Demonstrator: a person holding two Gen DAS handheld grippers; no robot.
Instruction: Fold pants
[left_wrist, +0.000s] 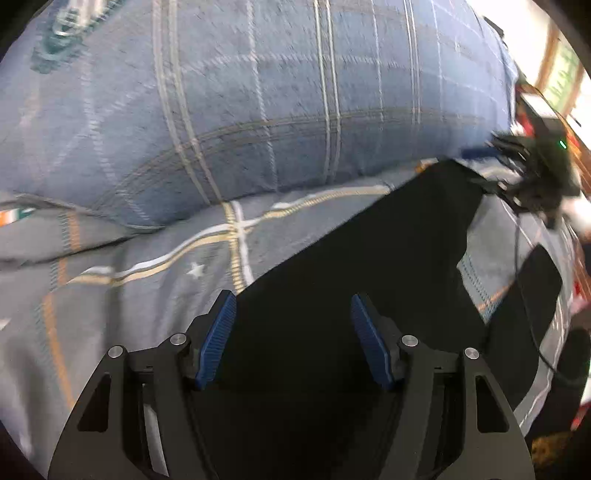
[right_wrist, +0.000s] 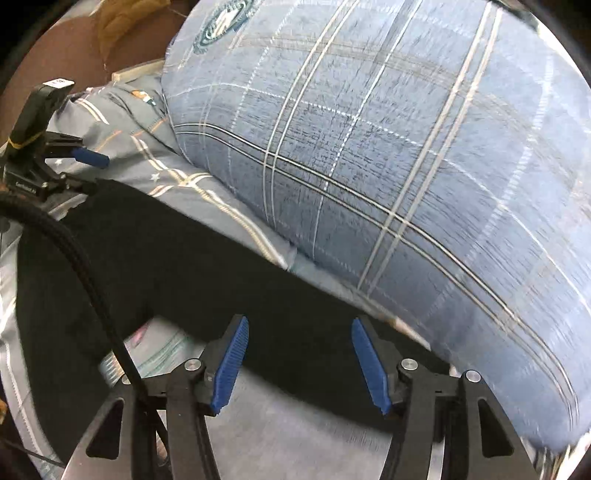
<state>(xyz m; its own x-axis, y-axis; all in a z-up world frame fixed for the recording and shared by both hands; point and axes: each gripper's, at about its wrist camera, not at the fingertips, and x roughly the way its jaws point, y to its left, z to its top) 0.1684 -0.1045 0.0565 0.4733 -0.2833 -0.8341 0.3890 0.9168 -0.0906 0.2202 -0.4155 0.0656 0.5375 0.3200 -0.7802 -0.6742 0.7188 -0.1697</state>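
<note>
Behind pants (right_wrist: 192, 258), plaid pillow (right_wrist: 388, 166)

From the left wrist we look steeply down along the left gripper (left_wrist: 293, 314), close above the black pants (left_wrist: 332, 277) on the bed sheet (left_wrist: 129, 277). From the right wrist we look down in the same way along the right gripper (right_wrist: 299, 339). Both views share the pants, the sheet and the far plaid pillow (left_wrist: 277, 92), and each sees the other gripper at its edge.

Soft daylight, motion blur, fisheye-warped edges.
</note>
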